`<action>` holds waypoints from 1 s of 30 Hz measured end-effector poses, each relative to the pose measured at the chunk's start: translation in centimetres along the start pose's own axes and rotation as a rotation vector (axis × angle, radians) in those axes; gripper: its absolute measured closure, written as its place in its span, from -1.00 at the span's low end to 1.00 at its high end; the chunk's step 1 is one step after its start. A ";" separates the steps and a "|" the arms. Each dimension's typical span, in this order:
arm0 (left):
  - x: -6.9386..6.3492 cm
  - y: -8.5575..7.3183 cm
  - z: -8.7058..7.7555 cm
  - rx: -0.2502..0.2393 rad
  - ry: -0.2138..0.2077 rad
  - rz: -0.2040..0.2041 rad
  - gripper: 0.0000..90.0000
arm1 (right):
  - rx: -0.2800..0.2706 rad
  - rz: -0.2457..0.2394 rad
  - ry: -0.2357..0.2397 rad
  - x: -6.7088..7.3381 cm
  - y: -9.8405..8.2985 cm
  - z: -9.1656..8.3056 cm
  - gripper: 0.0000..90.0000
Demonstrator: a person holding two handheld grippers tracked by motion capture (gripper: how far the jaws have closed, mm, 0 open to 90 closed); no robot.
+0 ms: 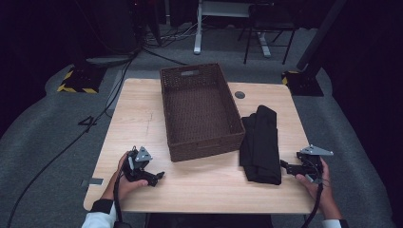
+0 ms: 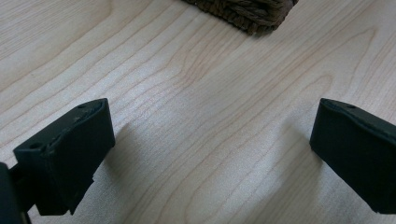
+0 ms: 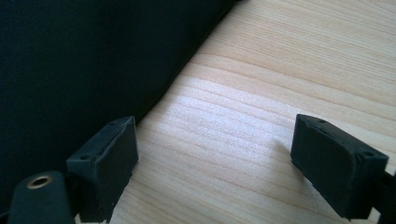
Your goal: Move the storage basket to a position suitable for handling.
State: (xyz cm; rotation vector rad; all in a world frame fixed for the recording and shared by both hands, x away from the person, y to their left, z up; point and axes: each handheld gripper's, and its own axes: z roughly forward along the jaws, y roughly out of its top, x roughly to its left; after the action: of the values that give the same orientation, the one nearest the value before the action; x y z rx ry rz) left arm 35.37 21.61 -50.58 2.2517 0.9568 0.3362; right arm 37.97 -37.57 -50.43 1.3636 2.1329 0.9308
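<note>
High view: wood table (image 1: 142, 118) on grey carpet (image 1: 43, 123), dark room | basket (image 1: 199, 111) ctr | both grippers' jaws apart

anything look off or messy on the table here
Nothing stands out. The woven basket sits upright and empty mid-table, the black cloth lies folded beside it on the right, and both the left gripper and right gripper rest open near the front edge.

I see a pale, smooth wood-grain table (image 1: 142, 109), a rough brown woven wicker basket (image 1: 202, 142) and matt black folded cloth (image 1: 260, 142).
</note>
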 end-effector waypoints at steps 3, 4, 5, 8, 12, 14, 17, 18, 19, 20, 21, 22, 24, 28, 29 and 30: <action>0.0 0.0 0.0 -0.001 0.007 0.000 -0.99 | 0.000 -0.001 0.001 0.0 0.0 0.0 -0.66; -0.1 0.0 -0.1 0.001 0.009 -0.004 -0.98 | 0.001 -0.002 0.002 0.0 0.0 0.0 -0.66; -0.1 0.0 -0.1 0.000 0.009 -0.007 -0.98 | 0.001 -0.002 0.002 0.0 0.0 0.0 -0.66; -0.2 -0.1 -0.1 -0.002 0.013 -0.010 -0.98 | 0.002 -0.005 0.005 0.0 0.0 0.0 -0.66; -0.3 -0.1 -0.2 -0.007 0.016 -0.011 -0.94 | 0.002 -0.005 0.005 0.0 0.0 0.0 -0.66; -0.5 0.0 -0.3 -0.001 0.024 -0.026 -0.88 | 0.002 -0.004 0.005 0.0 0.0 0.0 -0.66; -0.8 0.3 -0.3 -0.012 0.028 -0.037 -0.65 | 0.003 -0.005 0.005 0.0 0.1 0.0 -0.66; -0.9 0.4 -0.3 -0.011 0.024 -0.042 -0.60 | 0.003 -0.005 0.006 0.0 0.1 0.0 -0.66; -1.0 0.5 -0.4 -0.013 0.012 -0.037 -0.62 | 0.003 -0.005 0.006 0.0 0.1 0.0 -0.66; -1.1 0.6 -0.4 -0.018 0.010 -0.031 -0.65 | 0.003 -0.005 0.006 0.0 0.1 0.0 -0.66; -1.2 0.8 -0.6 -0.024 0.018 -0.020 -0.63 | 0.003 -0.005 0.006 0.0 0.1 0.0 -0.66; -1.5 1.0 -0.8 -0.034 0.023 -0.020 -0.61 | 0.003 -0.005 0.006 0.0 0.1 0.0 -0.66; -1.9 1.4 -1.4 -0.072 0.025 -0.002 -0.62 | 0.004 -0.006 0.006 0.0 0.1 0.0 -0.66; -3.0 2.5 -2.8 -0.144 0.041 0.038 -0.61 | 0.003 -0.009 0.008 0.0 0.1 -0.1 -0.58; -3.2 2.8 -3.2 -0.162 0.038 0.046 -0.61 | -0.001 -0.004 0.010 0.0 0.1 -0.2 -0.54; -3.4 3.1 -3.5 -0.183 0.036 0.052 -0.60 | -0.006 -0.005 0.010 -0.1 0.1 -0.3 -0.53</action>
State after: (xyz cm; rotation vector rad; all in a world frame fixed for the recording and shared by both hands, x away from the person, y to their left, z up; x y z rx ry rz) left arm 33.07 19.22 -45.79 2.1128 0.8507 0.4690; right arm 37.90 -37.72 -50.18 1.3528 2.1381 0.9430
